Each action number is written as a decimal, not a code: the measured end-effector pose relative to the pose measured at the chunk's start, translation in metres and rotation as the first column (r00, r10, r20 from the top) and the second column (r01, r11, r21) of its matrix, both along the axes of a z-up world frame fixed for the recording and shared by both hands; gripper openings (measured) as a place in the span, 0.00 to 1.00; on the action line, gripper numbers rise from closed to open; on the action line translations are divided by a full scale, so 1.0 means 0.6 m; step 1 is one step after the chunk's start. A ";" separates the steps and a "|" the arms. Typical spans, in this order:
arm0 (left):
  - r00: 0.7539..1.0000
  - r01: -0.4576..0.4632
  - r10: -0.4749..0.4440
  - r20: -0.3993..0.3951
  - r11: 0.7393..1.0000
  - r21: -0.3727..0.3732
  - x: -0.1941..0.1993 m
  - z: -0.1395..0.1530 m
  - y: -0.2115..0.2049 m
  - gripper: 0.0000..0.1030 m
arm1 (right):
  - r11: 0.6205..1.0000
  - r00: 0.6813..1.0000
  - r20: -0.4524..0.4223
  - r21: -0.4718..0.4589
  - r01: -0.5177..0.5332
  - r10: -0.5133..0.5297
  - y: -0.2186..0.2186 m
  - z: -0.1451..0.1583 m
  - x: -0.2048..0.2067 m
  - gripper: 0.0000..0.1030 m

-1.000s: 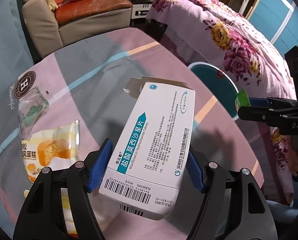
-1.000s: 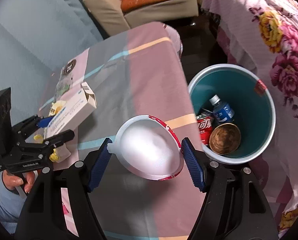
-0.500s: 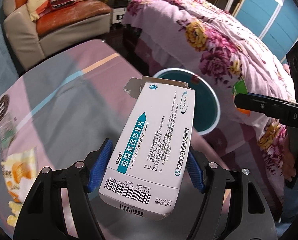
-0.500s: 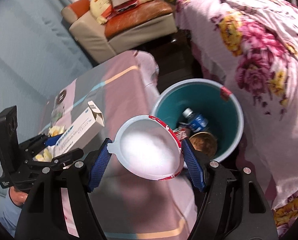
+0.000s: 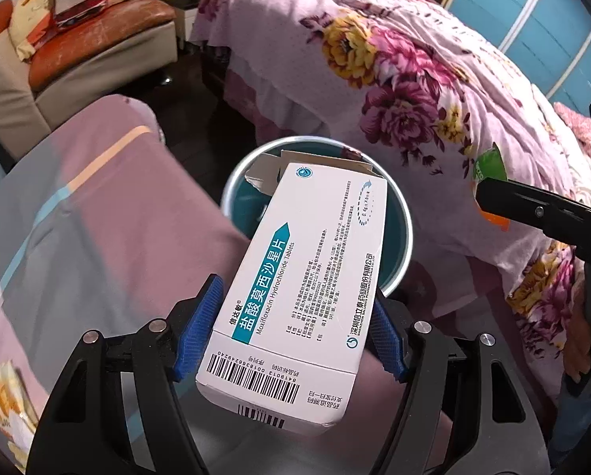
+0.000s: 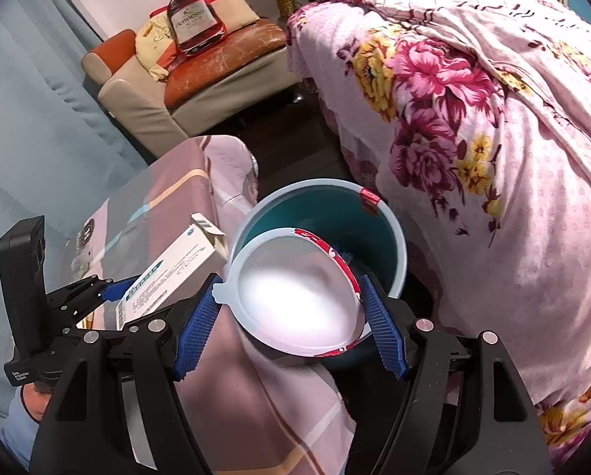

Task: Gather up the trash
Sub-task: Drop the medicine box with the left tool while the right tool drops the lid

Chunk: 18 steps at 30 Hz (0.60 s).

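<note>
Teal bin (image 6: 378, 253) contents behind bowl (image 6: 295, 297)

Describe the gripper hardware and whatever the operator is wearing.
Both the left gripper and right gripper are alike: black plastic arms with silver screw heads, ribbed blue pads. The left body bears small white lettering. A light blue sleeve shows. No cables visible.

Indoor light is dim and warm; glare whitens the paper bowl (image 6: 299, 297) inside; fisheye bending curves the edges; black vignette fills corners; focus stays sharp.
</note>
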<state>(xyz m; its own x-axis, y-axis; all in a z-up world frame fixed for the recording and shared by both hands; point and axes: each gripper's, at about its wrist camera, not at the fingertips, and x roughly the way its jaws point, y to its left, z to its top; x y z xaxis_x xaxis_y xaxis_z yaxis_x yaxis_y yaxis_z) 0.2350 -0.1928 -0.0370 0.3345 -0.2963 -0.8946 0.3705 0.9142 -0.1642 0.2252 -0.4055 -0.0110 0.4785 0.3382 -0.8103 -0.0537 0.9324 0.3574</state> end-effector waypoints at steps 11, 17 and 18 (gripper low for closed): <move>1.000 0.022 -0.021 -0.020 1.000 0.008 0.032 -0.028 -0.041 0.71 | 1.000 1.000 -0.011 -0.006 0.027 -0.027 -0.019 -0.014 0.018 0.66; 1.000 -0.001 0.001 -0.023 1.000 0.006 0.034 -0.032 -0.034 0.80 | 1.000 0.999 -0.022 -0.017 0.025 -0.025 -0.015 -0.020 0.023 0.66; 1.000 -0.003 0.003 -0.025 1.000 0.004 0.033 -0.033 -0.032 0.80 | 1.000 0.999 -0.023 -0.018 0.024 -0.024 -0.014 -0.021 0.024 0.66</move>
<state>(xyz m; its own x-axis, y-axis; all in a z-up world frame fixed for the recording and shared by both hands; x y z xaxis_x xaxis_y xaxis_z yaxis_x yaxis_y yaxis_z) 0.2550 -0.2120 -0.0565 0.3130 -0.2914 -0.9039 0.3632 0.9161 -0.1696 0.2398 -0.4136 -0.0234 0.4670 0.3125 -0.8272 -0.0230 0.9394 0.3419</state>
